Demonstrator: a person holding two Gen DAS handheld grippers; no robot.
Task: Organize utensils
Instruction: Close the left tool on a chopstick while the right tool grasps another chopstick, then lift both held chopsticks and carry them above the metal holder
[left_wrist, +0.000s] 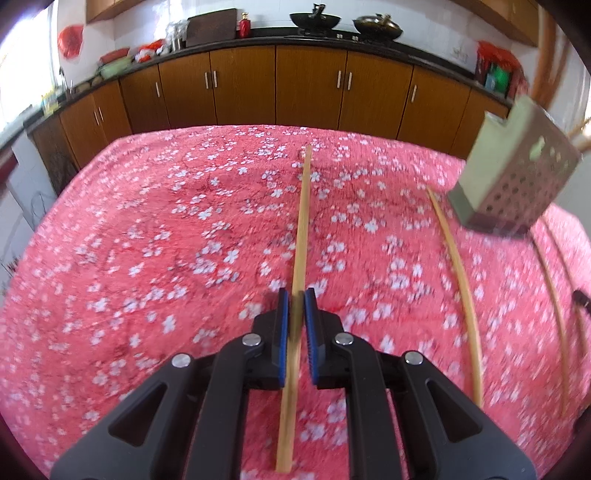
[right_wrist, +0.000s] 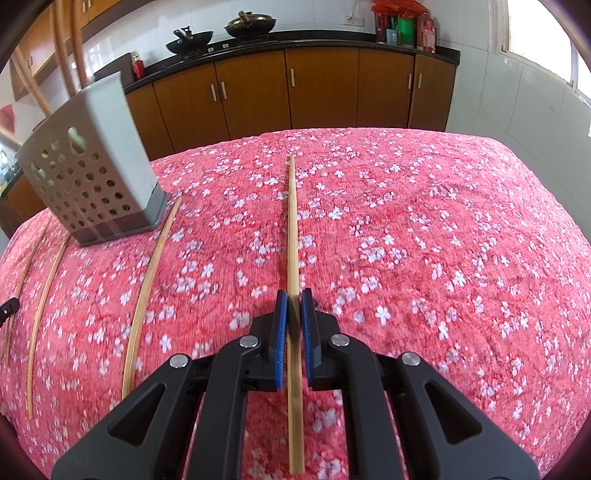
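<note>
My left gripper (left_wrist: 296, 295) is shut on a bamboo chopstick (left_wrist: 302, 221) that runs forward between the blue pads over the red floral cloth. My right gripper (right_wrist: 294, 295) is shut on another bamboo chopstick (right_wrist: 292, 221) in the same way. A grey perforated utensil holder (left_wrist: 517, 177) stands at the right in the left wrist view and it also shows at the left in the right wrist view (right_wrist: 92, 177), with long wooden handles sticking out of it. Loose chopsticks lie on the cloth beside it: one (left_wrist: 461, 288) in the left view and one (right_wrist: 147, 288) in the right view.
Two more thin chopsticks (right_wrist: 40, 306) lie near the cloth's left edge in the right wrist view. A small black object (right_wrist: 9, 308) sits at that edge. Brown kitchen cabinets (left_wrist: 310, 88) with woks on the counter stand behind the table.
</note>
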